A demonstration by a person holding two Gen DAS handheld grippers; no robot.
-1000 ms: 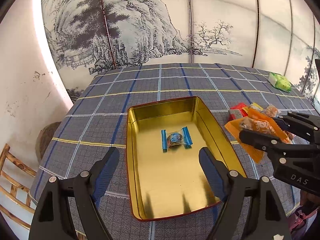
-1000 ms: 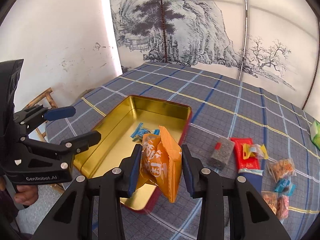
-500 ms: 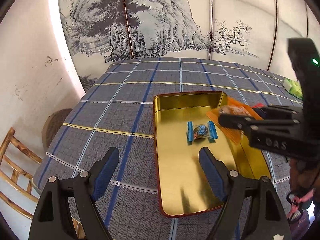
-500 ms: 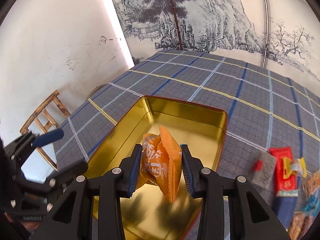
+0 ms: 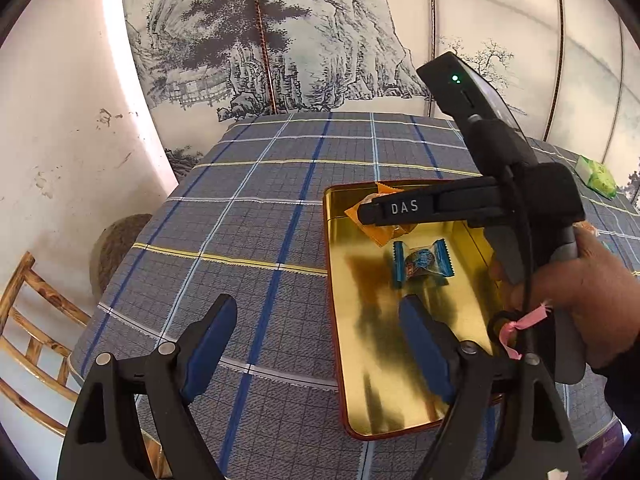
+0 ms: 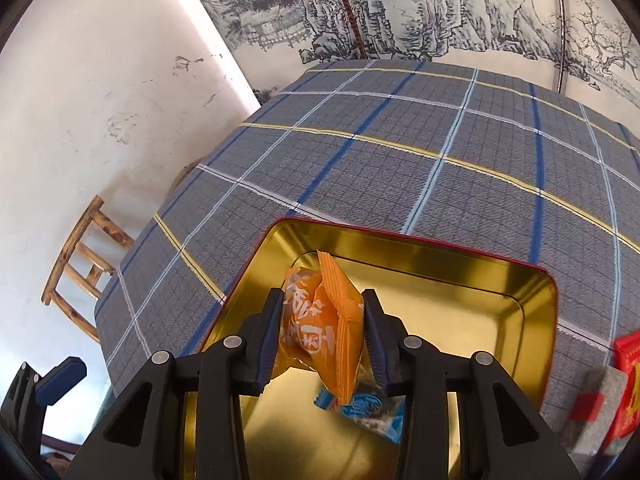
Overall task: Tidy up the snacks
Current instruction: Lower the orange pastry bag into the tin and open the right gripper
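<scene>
A gold tin tray with a red rim [image 5: 334, 264] [image 6: 532, 312] lies on the plaid tablecloth. A blue-wrapped candy [image 5: 420, 262] [image 6: 368, 408] lies inside it. My right gripper [image 6: 322, 328] is shut on an orange snack packet [image 6: 320, 320] and holds it over the tray's far part; the packet also shows in the left wrist view [image 5: 380, 232] behind the right gripper's finger [image 5: 404, 208]. My left gripper [image 5: 316, 344] is open and empty over the tray's near left rim.
A red packet [image 6: 628, 384] and a grey packet [image 6: 592, 416] lie on the cloth right of the tray. A green packet [image 5: 598, 172] sits at the far right. A wooden chair [image 5: 28, 320] stands off the table's left edge, by the white wall.
My right gripper has carried the orange packet from beside the tray to over its far part. My left gripper has shifted left, so the tray now sits to its right.
</scene>
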